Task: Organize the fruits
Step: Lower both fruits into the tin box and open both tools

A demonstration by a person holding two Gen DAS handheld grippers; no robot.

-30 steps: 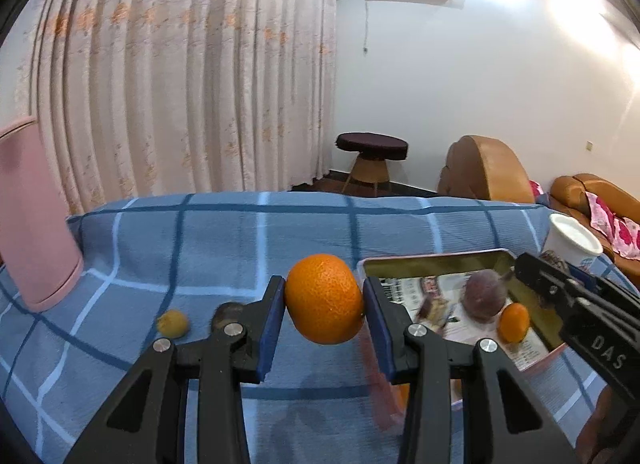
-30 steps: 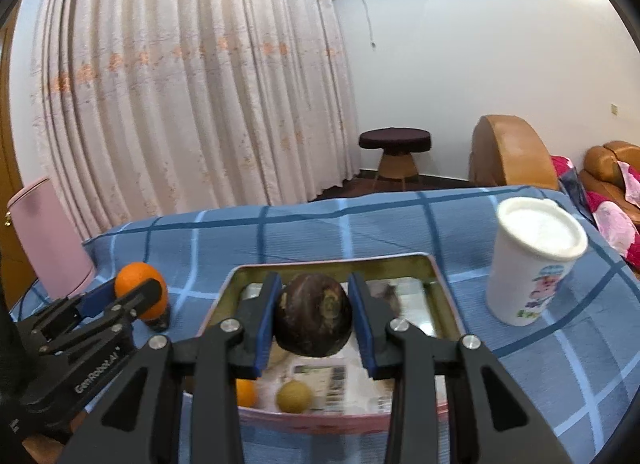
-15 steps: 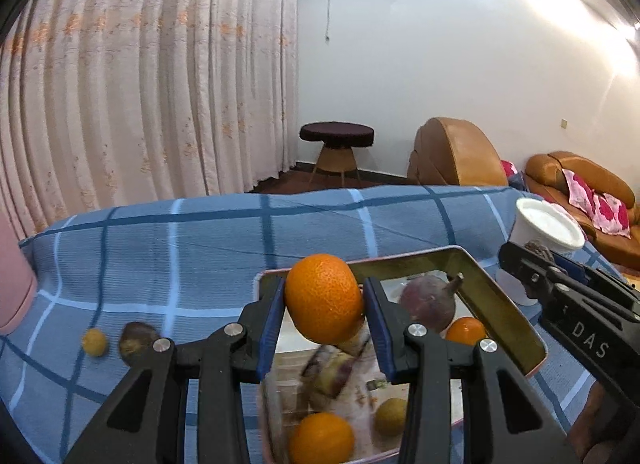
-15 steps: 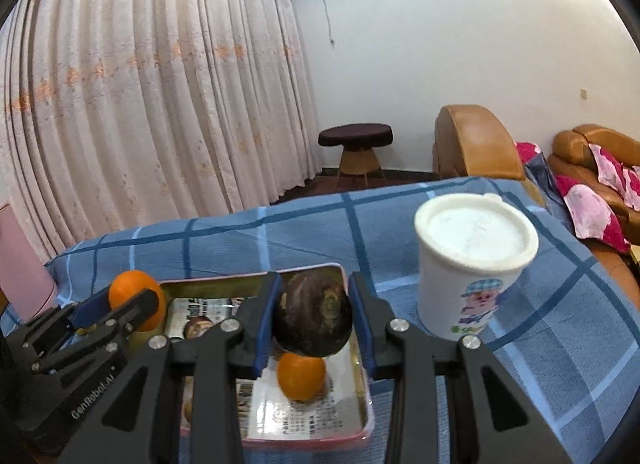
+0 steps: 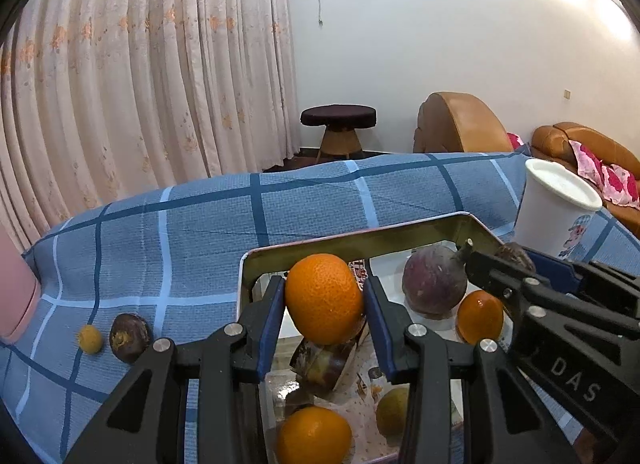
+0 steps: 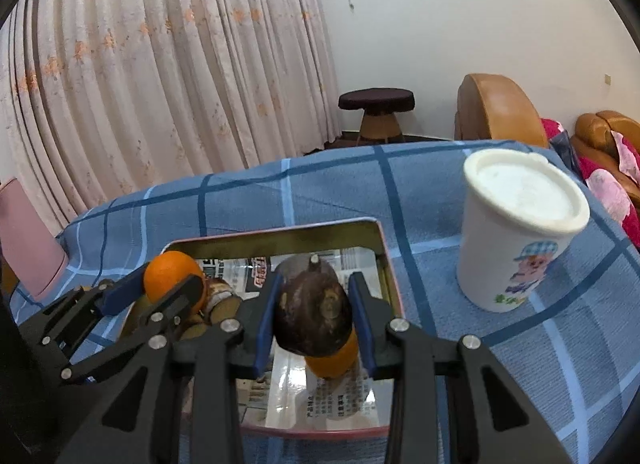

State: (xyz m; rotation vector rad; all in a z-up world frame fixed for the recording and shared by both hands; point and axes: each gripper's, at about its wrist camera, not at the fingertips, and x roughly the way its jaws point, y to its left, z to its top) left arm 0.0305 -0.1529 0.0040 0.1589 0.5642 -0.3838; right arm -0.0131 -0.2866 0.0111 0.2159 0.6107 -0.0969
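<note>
Gripping upright orange (image 5: 324,298), left gripper (image 5: 325,304); right gripper (image 6: 313,314) clamping dark fruit (image 6: 312,314), stem pointing up.

The right gripper (image 6: 312,316) holds a dark brown fruit (image 6: 313,314) clamped between its blue-padded fingers (image 6: 267,314), over a rectangular metal tray (image 6: 386,264). The tray floor is lined with printed paper (image 6: 340,404). A small orange fruit (image 6: 334,358) shows directly below the held fruit. At left, the left gripper (image 6: 168,288) holds an orange (image 6: 170,278) over the tray's left side, with brownish fruit (image 6: 218,302) partly hidden behind it. The tray sits on a blue checked cloth (image 6: 240,203). A white lidded cup (image 6: 520,240) with a cartoon print stands upright on the cloth, near the tray's right side and apart from it. A pink container (image 6: 28,240) stands at the far left.
</note>
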